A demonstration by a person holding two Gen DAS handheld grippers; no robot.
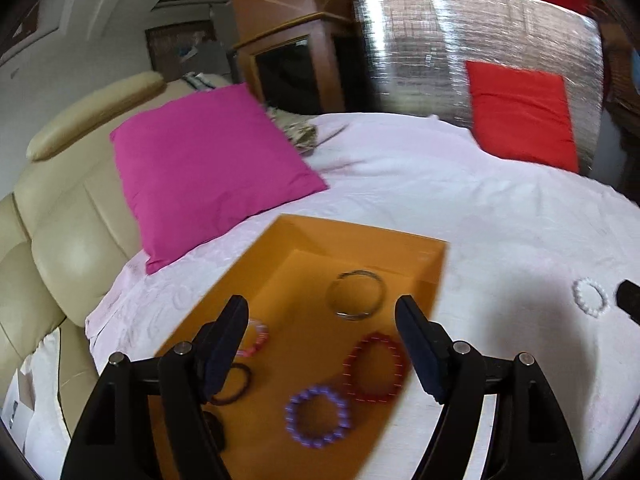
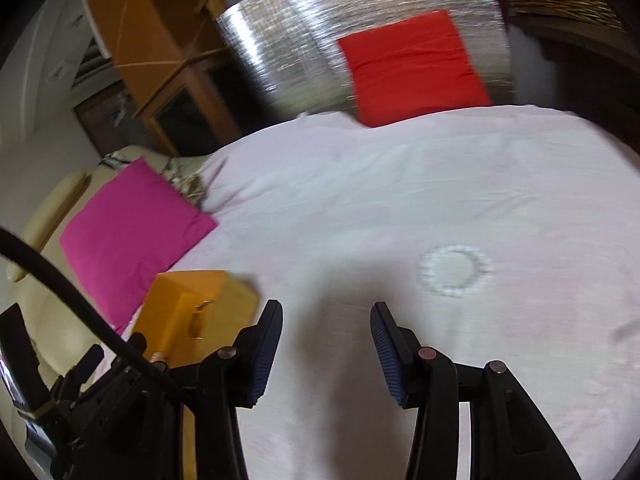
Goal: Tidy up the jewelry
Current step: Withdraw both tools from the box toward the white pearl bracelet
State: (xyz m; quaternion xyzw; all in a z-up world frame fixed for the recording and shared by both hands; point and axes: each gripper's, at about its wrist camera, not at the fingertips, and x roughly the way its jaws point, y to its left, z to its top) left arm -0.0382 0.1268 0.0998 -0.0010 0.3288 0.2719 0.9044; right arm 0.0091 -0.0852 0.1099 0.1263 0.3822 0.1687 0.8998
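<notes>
While most bracelets already lay in the orange box (image 1: 256,268), the white bead bracelet (image 2: 454,270) remained on the bed (image 2: 400,184) — ahead of the right hand-held gripper (image 2: 326,336), spread and empty — like the left hand-held gripper (image 1: 322,324).

Cream leather sofa (image 1: 60,220) (magenta cushion (image 1: 208,168)), wooden cabinet (image 1: 280,40)
</notes>
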